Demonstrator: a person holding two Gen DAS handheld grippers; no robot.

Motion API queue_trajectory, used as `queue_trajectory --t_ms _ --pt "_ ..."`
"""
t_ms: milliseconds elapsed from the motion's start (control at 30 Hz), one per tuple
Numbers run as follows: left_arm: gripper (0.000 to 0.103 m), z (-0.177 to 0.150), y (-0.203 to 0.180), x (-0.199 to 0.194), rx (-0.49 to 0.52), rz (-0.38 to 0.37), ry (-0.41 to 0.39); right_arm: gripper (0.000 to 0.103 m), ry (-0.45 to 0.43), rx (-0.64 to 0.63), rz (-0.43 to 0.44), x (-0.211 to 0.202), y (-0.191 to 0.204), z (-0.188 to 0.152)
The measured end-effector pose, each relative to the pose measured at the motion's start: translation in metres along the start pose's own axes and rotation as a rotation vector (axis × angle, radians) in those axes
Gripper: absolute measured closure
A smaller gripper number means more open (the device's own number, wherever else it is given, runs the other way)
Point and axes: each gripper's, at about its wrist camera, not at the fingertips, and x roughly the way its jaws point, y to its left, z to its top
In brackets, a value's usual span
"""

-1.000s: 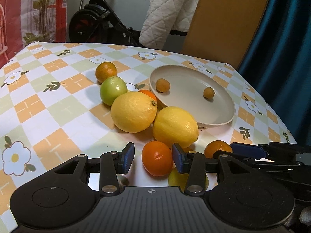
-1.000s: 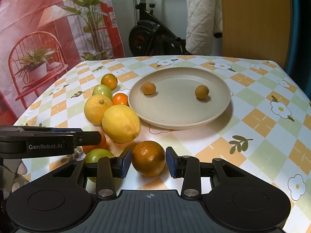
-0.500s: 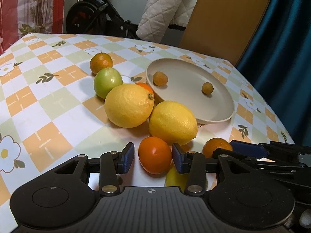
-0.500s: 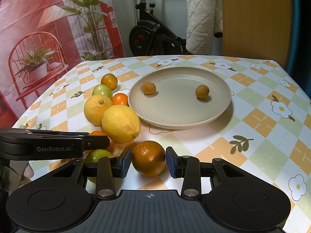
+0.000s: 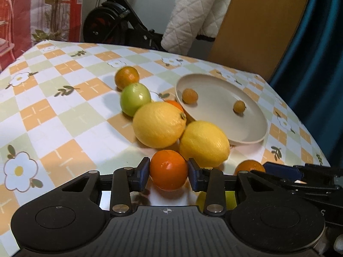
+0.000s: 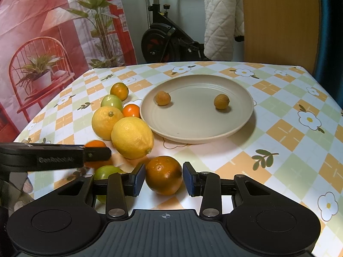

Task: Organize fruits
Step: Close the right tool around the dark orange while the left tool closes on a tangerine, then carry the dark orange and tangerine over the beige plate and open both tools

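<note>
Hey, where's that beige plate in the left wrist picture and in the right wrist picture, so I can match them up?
Left wrist view: the beige plate lies right of centre, beyond the two lemons, seen at a slant.
Right wrist view: the beige plate lies at centre, beyond the right gripper.
Shared landmark: the two small brownish fruits on it, one near its left rim, one towards its right.

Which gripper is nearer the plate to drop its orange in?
Right, probably. The right gripper holds its orange facing the plate across bare cloth; lemons block the closing left gripper.
</note>
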Motion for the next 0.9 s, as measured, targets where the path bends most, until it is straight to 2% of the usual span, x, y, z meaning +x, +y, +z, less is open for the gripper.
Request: queue_trajectory --t_ms 300,900 --pt "0.063 0.004 0.006 -0.01 -0.02 0.029 -0.04 0.067 -0.006 0.006 -0.001 -0.001 -0.001 0.001" --pt "0.063 0.002 0.004 -0.012 -0.003 0.019 -0.038 0.066 -0.002 0.005 0.002 0.0 -0.001 -0.001"
